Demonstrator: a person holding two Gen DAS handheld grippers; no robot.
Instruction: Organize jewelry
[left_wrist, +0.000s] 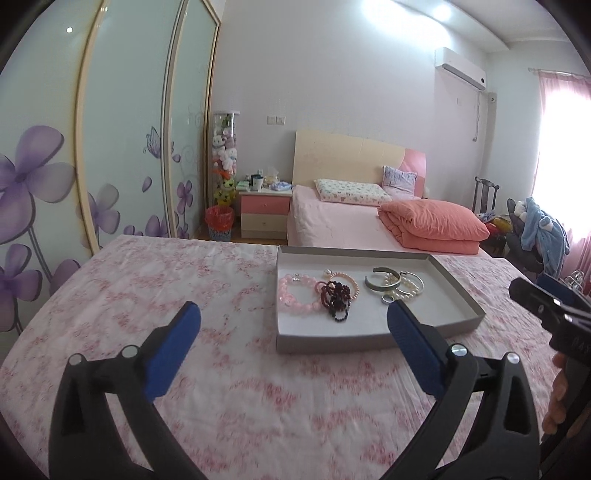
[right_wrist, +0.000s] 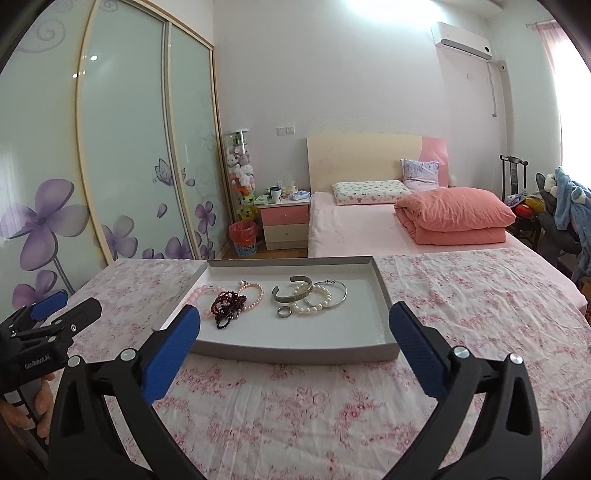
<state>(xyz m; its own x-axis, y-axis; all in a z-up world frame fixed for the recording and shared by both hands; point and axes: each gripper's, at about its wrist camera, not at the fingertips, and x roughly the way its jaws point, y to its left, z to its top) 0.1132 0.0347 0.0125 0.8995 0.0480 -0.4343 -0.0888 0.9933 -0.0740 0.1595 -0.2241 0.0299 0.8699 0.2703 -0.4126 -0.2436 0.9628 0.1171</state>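
Note:
A shallow grey tray (left_wrist: 458, 291) (right_wrist: 384, 295) lies on a table with a pink floral cloth. In it lie a pink bead bracelet (left_wrist: 295, 295) (right_wrist: 201, 295), a dark red bead bracelet (left_wrist: 336, 295) (right_wrist: 227, 304), a pink pearl bracelet (left_wrist: 351, 282) (right_wrist: 255, 291), a silver cuff (left_wrist: 380, 282) (right_wrist: 291, 293), a white pearl bracelet (left_wrist: 406, 288) (right_wrist: 314, 304), a thin silver bangle (right_wrist: 338, 291) and a small ring (left_wrist: 386, 299) (right_wrist: 284, 312). My left gripper (left_wrist: 293, 321) is open and empty, in front of the tray's left part. My right gripper (right_wrist: 295, 325) is open and empty, in front of the tray.
The floral cloth (left_wrist: 147, 288) (right_wrist: 480, 295) covers the table around the tray. Behind it stands a pink bed (left_wrist: 343, 225) with a folded orange quilt (left_wrist: 432, 225), a nightstand (left_wrist: 264, 214), a red bin (left_wrist: 219, 221) and sliding wardrobe doors (left_wrist: 122, 147).

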